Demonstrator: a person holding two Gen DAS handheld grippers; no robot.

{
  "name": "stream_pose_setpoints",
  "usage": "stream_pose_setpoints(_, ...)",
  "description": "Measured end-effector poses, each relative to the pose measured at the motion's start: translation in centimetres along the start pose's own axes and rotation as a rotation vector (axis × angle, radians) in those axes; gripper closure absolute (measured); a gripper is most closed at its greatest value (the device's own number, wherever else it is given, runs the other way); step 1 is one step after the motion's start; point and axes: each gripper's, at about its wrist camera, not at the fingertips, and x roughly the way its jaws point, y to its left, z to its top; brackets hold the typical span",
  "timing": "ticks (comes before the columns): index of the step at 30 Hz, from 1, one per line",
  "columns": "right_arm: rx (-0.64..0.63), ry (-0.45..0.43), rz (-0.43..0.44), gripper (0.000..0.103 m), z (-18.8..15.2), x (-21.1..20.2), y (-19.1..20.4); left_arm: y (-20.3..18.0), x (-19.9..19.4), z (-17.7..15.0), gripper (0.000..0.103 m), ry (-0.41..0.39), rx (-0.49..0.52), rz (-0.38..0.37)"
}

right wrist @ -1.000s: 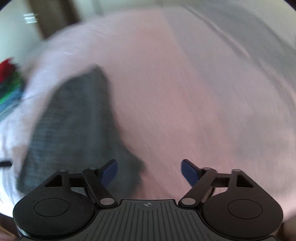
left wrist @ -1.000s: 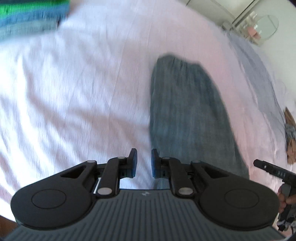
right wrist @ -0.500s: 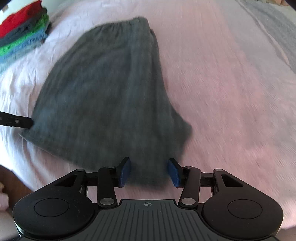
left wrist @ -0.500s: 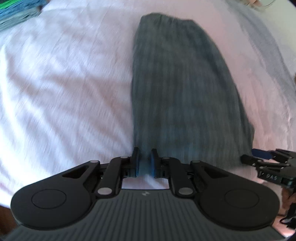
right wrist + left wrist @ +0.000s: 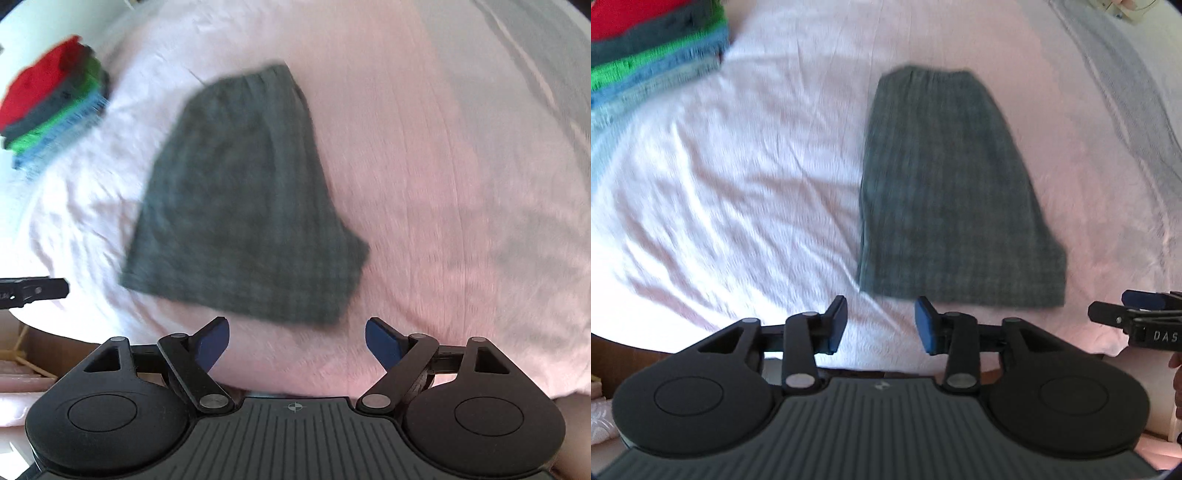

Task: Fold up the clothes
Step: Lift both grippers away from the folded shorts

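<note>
A dark grey checked garment (image 5: 945,192) lies flat and folded lengthwise on the pale pink bed sheet (image 5: 738,177); it also shows in the right wrist view (image 5: 240,199). My left gripper (image 5: 881,326) is open and empty, just short of the garment's near left corner. My right gripper (image 5: 297,341) is open and empty, just short of the garment's near right corner. The right gripper's tip shows in the left wrist view (image 5: 1137,314), and the left gripper's tip shows in the right wrist view (image 5: 33,290).
A stack of folded clothes, red, grey, green and blue (image 5: 646,59), sits at the far left of the bed, also in the right wrist view (image 5: 51,103). The bed's near edge (image 5: 665,343) runs just under the grippers. A grey blanket (image 5: 1126,74) lies at the far right.
Both grippers have opened and pulled back from the garment's near hem. The garment now lies free on the sheet, farther from both cameras.
</note>
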Motion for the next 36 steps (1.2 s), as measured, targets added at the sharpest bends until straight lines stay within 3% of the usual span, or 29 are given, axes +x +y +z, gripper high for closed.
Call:
stream_pose_setpoints(10, -0.037, -0.019, 0.015, 0.019, 0.8, -2.1, 2.4, -2.9, -4.4, 0.9, 0.058, -0.067, 0.055, 0.103)
stream_pose_setpoints(20, -0.094, -0.046, 0.007, 0.019, 0.6, -3.3, 3.9, -4.2, -6.9, 0.6, 0.056, -0.141, 0.078, 0.115)
stream_pose_setpoints(26, -0.028, -0.078, -0.039, 0.019, 0.3, -4.8, 3.8, -4.2, -8.1, 0.7, 0.056, -0.175, 0.116, 0.101)
stream_pose_setpoints(29, 0.006, -0.086, -0.052, 0.019, 0.2, -5.4, 4.5, -3.8, -8.8, 0.7, 0.051, -0.186, 0.150, 0.099)
stream_pose_setpoints(32, 0.031, -0.083, -0.058, 0.011, 0.0, -5.6, 5.7, -2.7, -9.5, 0.6, 0.050, -0.187, 0.177, 0.094)
stream_pose_setpoints(36, 0.032, -0.072, -0.059, 0.011, -0.4, -5.1, 8.6, -0.7, -10.2, 0.2, 0.050, -0.183, 0.201, 0.087)
